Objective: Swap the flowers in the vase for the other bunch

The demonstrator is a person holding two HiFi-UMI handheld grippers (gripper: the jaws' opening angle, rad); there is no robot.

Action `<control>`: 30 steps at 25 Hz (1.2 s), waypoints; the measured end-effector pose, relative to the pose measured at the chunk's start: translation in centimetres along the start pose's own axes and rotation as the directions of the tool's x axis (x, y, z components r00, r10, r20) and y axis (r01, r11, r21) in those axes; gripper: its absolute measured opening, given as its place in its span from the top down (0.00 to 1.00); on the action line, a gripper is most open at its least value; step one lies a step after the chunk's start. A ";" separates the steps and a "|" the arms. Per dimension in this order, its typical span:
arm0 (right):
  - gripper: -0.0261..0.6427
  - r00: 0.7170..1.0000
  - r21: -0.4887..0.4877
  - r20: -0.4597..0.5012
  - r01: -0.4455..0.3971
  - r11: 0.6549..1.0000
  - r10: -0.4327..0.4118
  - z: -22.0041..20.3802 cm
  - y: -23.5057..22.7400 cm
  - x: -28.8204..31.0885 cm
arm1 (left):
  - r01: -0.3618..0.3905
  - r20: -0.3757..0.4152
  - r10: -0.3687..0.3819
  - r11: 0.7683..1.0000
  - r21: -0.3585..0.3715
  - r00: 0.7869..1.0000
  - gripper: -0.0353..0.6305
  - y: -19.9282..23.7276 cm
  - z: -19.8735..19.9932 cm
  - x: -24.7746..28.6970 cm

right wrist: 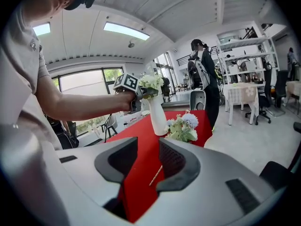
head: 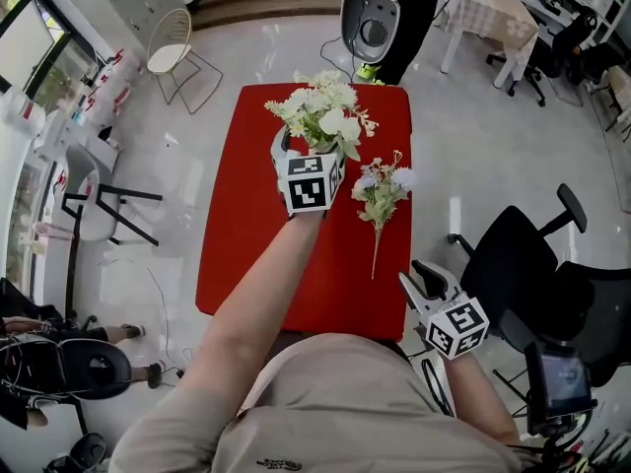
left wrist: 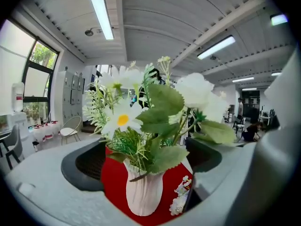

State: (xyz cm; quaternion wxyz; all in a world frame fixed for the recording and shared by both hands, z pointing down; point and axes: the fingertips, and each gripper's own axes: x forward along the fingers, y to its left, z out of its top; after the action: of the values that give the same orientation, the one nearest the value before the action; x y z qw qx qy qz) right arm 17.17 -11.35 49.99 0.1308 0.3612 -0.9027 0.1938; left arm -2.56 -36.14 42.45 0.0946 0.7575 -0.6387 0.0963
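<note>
A white ribbed vase (left wrist: pixel 143 192) stands on the red table (head: pixel 256 215) and holds a bunch of white daisies and leaves (head: pixel 320 111). My left gripper (head: pixel 311 149) is open wide, its jaws on either side of the bunch's stems and foliage just above the vase's neck; the pads do not press on them. The other bunch (head: pixel 380 193), pale lilac and white with a long stem, lies flat on the table to the right of the vase. My right gripper (head: pixel 419 282) hangs open and empty past the table's near right corner, pointing along the table toward that bunch (right wrist: pixel 183 126).
A wire chair (head: pixel 173 47) stands beyond the table's far left corner. A black office chair (head: pixel 523 264) is close on the right. A white machine (head: pixel 373 13) and a standing person (right wrist: pixel 202 69) are at the table's far end. A black-legged stool (head: pixel 99 205) is at left.
</note>
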 end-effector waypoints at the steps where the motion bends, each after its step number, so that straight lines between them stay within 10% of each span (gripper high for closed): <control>1: 0.74 1.000 0.002 -0.004 0.002 1.000 -0.002 -0.2 -0.2 -0.1 | 0.000 0.005 0.000 1.000 -0.001 1.000 0.16 0.0 0.0 0.1; 8: 0.75 1.000 0.012 -0.004 0.010 1.000 -0.010 -0.8 -1.3 -0.5 | -0.007 0.041 0.006 1.000 0.002 0.999 0.18 -0.3 0.6 0.3; 30: 0.76 0.999 0.010 -0.014 -0.040 0.999 0.040 0.0 -0.5 1.5 | 0.008 0.093 -0.012 0.999 0.035 0.996 0.84 1.4 1.6 -1.4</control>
State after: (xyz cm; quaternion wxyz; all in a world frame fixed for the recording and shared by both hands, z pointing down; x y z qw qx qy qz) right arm 16.51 -12.56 50.69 0.1314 0.3423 -0.9078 0.2036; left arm -4.11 -35.50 40.56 0.0519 0.7659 -0.6369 0.0714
